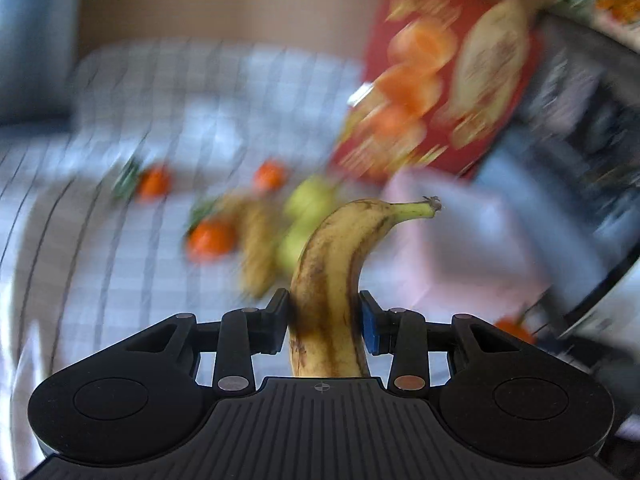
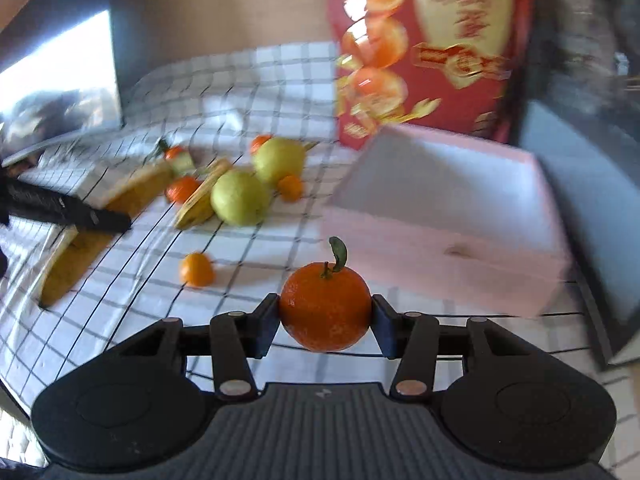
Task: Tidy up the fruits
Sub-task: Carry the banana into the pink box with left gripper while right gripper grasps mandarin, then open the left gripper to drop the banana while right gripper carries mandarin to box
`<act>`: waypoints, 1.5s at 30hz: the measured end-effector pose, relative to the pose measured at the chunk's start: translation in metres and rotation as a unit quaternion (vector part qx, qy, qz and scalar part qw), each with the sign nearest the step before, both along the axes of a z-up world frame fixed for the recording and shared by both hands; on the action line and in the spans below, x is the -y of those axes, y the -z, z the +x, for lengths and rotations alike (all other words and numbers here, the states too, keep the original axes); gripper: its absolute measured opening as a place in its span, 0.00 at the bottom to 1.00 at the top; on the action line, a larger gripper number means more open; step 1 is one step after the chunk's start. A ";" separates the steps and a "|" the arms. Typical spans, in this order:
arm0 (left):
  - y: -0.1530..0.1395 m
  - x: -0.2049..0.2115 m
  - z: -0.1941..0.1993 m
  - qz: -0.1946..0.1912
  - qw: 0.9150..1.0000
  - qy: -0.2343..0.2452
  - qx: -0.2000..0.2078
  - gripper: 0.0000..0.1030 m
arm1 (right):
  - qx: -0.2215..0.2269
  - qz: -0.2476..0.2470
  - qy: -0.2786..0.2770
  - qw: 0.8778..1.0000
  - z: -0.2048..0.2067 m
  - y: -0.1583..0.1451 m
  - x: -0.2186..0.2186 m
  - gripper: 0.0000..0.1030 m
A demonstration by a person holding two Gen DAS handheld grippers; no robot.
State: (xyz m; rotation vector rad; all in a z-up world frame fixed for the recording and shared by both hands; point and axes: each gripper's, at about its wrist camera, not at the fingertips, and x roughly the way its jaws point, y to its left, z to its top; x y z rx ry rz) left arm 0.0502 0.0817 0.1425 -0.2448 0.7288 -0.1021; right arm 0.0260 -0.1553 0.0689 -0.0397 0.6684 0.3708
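My left gripper (image 1: 325, 312) is shut on a spotted yellow banana (image 1: 326, 264), whose stem points up and to the right above the checked cloth. My right gripper (image 2: 325, 316) is shut on an orange tangerine (image 2: 325, 306) with a small green leaf, held above the cloth. On the cloth beyond lie two green pears (image 2: 240, 197), a banana (image 2: 200, 196) and several small tangerines (image 2: 196, 269). In the left wrist view the same fruit heap (image 1: 256, 236) is blurred.
A white foam box (image 2: 448, 216) stands at the right, pale pink and blurred in the left wrist view (image 1: 460, 240). Behind it is a red printed carton (image 2: 424, 40). A black object (image 2: 60, 206) and a wooden board (image 2: 132, 188) lie at the left. The checked cloth (image 2: 120, 300) covers the table.
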 end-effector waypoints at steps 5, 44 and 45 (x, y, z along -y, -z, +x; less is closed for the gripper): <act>-0.046 0.065 0.064 -0.034 0.998 0.046 0.023 0.40 | 0.033 0.007 0.042 0.999 -0.014 -0.019 0.029 0.47; 0.035 0.133 0.140 -0.103 0.981 0.163 -0.025 0.40 | 0.035 -0.026 0.150 0.988 -0.010 -0.009 0.078 0.47; 0.033 0.119 0.121 -0.099 0.982 0.161 -0.009 0.40 | 0.048 -0.034 0.146 0.988 -0.001 -0.013 0.074 0.47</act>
